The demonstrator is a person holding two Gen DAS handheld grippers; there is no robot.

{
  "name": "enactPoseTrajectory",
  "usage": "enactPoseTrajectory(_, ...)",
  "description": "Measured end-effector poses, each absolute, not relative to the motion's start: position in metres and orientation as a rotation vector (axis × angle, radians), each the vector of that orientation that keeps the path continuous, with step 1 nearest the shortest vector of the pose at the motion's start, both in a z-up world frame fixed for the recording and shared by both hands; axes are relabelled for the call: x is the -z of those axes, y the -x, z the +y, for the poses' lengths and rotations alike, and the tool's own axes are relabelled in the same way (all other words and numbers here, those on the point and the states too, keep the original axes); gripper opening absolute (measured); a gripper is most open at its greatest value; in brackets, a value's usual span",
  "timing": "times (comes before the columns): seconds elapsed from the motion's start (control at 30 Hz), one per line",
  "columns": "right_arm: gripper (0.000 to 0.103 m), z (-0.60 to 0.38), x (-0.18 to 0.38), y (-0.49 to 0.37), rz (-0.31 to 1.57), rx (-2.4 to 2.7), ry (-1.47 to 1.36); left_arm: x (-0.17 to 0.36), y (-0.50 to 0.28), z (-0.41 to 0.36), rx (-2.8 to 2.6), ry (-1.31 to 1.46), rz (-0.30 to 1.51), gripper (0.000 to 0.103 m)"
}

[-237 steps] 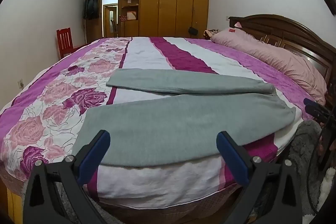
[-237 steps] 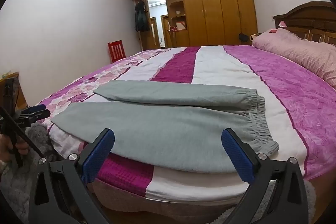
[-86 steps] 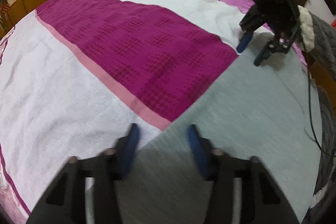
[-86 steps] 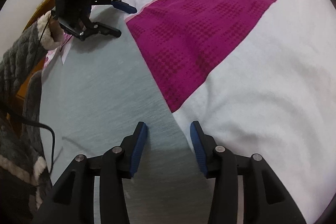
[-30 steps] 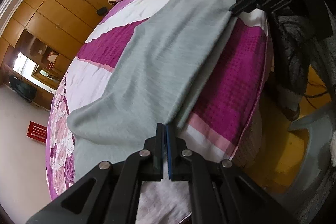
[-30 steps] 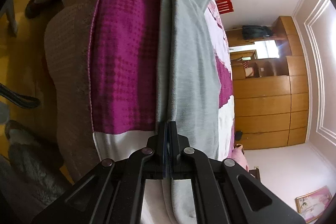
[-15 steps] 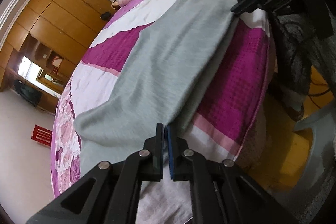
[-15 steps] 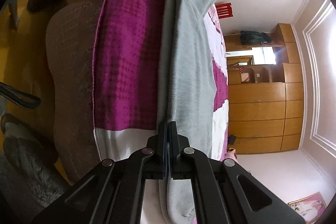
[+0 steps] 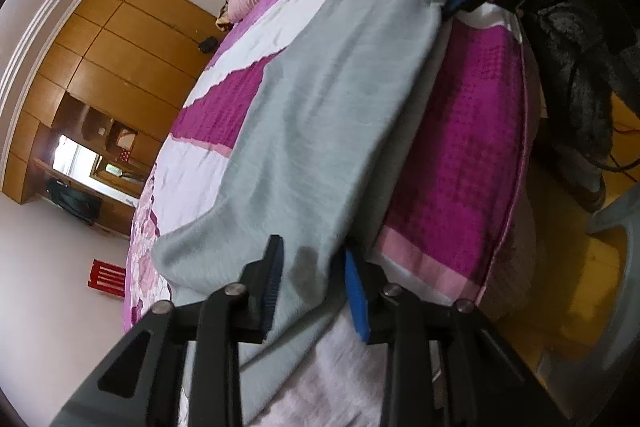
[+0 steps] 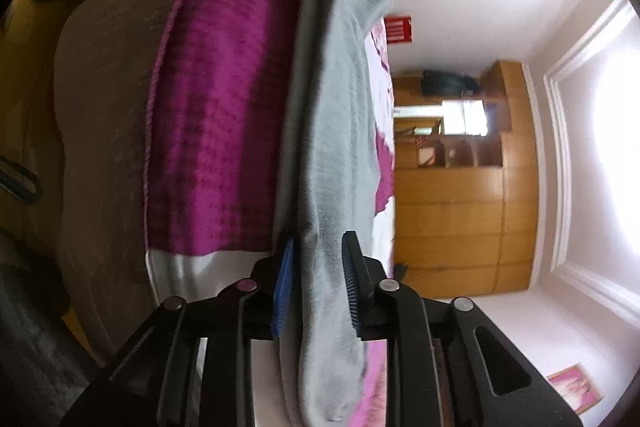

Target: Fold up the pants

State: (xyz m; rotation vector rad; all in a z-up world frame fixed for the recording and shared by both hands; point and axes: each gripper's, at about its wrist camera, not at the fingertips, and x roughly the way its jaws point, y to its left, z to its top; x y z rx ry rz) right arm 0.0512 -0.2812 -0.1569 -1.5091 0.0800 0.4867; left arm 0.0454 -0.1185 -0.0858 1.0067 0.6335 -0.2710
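Pants (image 9: 320, 115) lie doubled along the bed's (image 9: 472, 131) near edge; left gripper (image 9: 312, 287) and right gripper (image 10: 316, 287) both spread, released, straddling the fold to leave it flat.

Pants (image 9: 328, 115) on bed (image 9: 472, 147), wardrobe (image 9: 120, 39) behind bed

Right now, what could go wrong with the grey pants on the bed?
Both the left gripper and the right gripper are open, with the grey pants loose between their fingers, so the fold may slump or spread. The pants lie near the bed edge, so a nudge could slide them toward the floor. Pulling a gripper back might snag the fabric.
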Motion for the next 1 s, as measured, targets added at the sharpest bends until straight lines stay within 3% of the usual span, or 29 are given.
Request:
enactPoseTrajectory(0.03,0.023,-0.280,0.154,-0.051,0.089,-0.500,1.491,0.084,-0.044,-0.118,0.296,-0.997,0.638,0.006)
enactPoseTrajectory(0.07,0.018,-0.279,0.150,-0.050,0.094,-0.515,1.467,0.082,-0.044,-0.117,0.319,-0.978,0.653,0.003)
enactPoseTrajectory(0.1,0.003,-0.279,0.147,-0.050,0.093,-0.518,1.450,0.080,-0.044,-0.116,0.319,-0.969,0.655,0.002)
enactPoseTrajectory(0.57,0.003,-0.279,0.178,-0.038,0.001,-0.484,1.615,0.100,-0.031,-0.130,0.331,-1.148,0.649,0.002)
enactPoseTrajectory(0.67,0.003,-0.280,0.174,-0.032,-0.010,-0.485,1.608,0.091,-0.033,-0.127,0.334,-1.058,0.703,0.015)
enactPoseTrajectory(0.73,0.005,-0.280,0.159,-0.026,-0.002,-0.483,1.535,0.078,-0.033,-0.122,0.345,-0.942,0.762,0.043)
enactPoseTrajectory(0.9,0.028,-0.297,0.093,-0.043,0.233,-0.547,1.054,0.037,-0.032,-0.112,0.356,-0.637,0.812,0.055)
enactPoseTrajectory(1.0,0.034,-0.322,0.067,-0.054,0.381,-0.654,0.782,0.025,-0.032,-0.116,0.361,-0.569,0.815,0.058)
